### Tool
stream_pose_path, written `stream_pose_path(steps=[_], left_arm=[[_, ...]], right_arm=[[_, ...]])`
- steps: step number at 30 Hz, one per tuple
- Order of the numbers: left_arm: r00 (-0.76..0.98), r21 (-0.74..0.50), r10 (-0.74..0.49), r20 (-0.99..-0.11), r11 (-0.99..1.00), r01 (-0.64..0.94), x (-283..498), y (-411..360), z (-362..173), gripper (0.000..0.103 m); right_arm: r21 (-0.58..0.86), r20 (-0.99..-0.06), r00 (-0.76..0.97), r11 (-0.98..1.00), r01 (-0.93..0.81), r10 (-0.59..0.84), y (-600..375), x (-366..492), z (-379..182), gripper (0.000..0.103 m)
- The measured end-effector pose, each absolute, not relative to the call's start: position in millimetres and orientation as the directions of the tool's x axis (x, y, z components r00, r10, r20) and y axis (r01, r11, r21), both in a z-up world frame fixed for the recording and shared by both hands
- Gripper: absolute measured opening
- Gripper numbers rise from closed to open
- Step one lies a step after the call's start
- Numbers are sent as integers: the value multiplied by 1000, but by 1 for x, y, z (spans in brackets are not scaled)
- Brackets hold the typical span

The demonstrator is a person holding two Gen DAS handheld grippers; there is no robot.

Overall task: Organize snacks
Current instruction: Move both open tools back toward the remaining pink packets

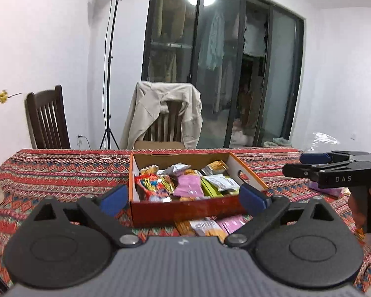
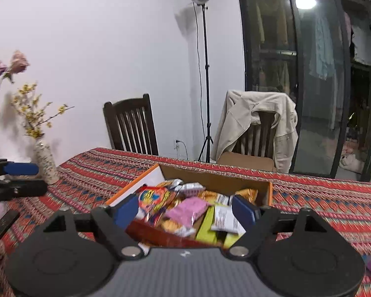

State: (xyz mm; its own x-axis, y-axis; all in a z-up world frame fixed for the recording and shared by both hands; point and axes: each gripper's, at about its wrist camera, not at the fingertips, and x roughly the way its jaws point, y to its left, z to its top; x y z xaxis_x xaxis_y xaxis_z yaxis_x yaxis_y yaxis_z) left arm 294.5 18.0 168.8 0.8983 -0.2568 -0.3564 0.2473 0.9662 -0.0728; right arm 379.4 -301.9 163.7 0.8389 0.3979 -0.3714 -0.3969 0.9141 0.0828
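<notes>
Hovering: left gripper (image 1: pixel 185 196) hanging wide apart, gripping nothing, just short of box (image 1: pixel 185 209)
Facing: right gripper (image 2: pixel 185 211) spreading wide too, carrying nothing, above box near wall
Filling: snacks (image 1: pixel 185 182) piling inside box on tablecloth (image 1: pixel 61 173)
Lying: loose packets (image 1: pixel 210 226) resting on cloth just before box
Standing: vase (image 2: pixel 45 162) sitting at far left edge
</notes>
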Motion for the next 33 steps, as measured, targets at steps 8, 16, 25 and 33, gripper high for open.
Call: stream_pose_path(steps=[8, 16, 25, 33], left_arm=[[931, -66, -166, -324, 986, 153, 214, 13, 126, 103], [885, -44, -106, -454, 994, 96, 194, 2, 69, 103], [843, -25, -87, -530, 996, 87, 195, -3, 38, 103], [824, -32, -98, -558, 995, 97, 213, -6, 34, 103]], right_arm=[[109, -334, 887, 948, -300, 319, -319, 274, 119, 96], [148, -397, 888, 971, -185, 230, -325, 227, 60, 96], [97, -523, 836, 986, -139, 169, -321, 211, 6, 96], [98, -534, 828, 985, -141, 171, -318, 221, 4, 96]])
